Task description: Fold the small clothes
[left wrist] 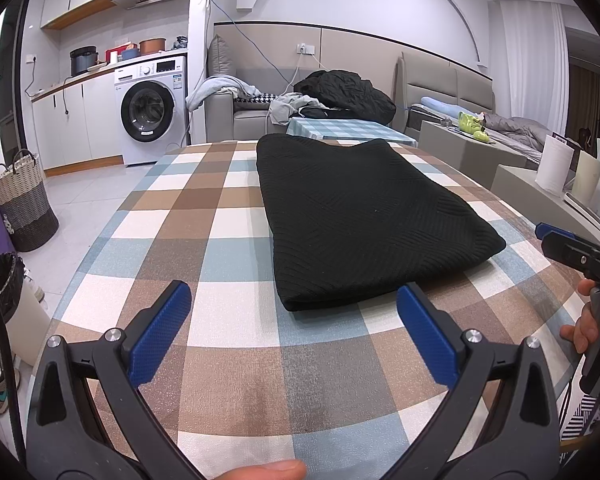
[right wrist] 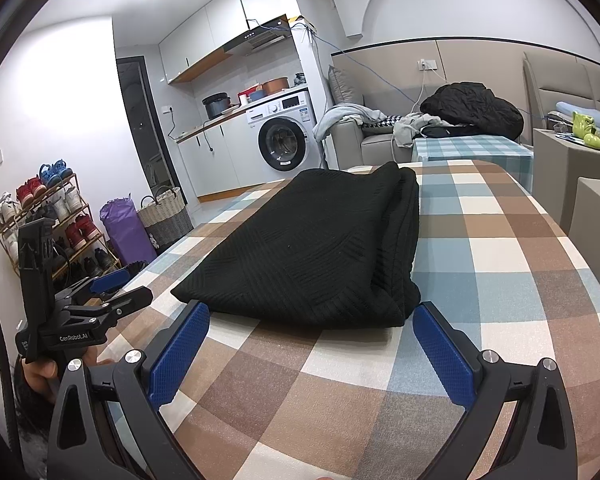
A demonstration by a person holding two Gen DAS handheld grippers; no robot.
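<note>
On the checked tablecloth (left wrist: 228,216), a folded black knit garment (left wrist: 364,216) lies flat at twelve o'clock from the left gripper (left wrist: 294,300), while the right gripper (right wrist: 312,312) sits at the garment's near edge, both spread wide and holding nothing.

Left gripper (left wrist: 294,300): jaws spread wide, nothing between them, held low and level. Right gripper (right wrist: 311,322): jaws likewise wide apart, empty. Both side by side, pointing forward.
</note>
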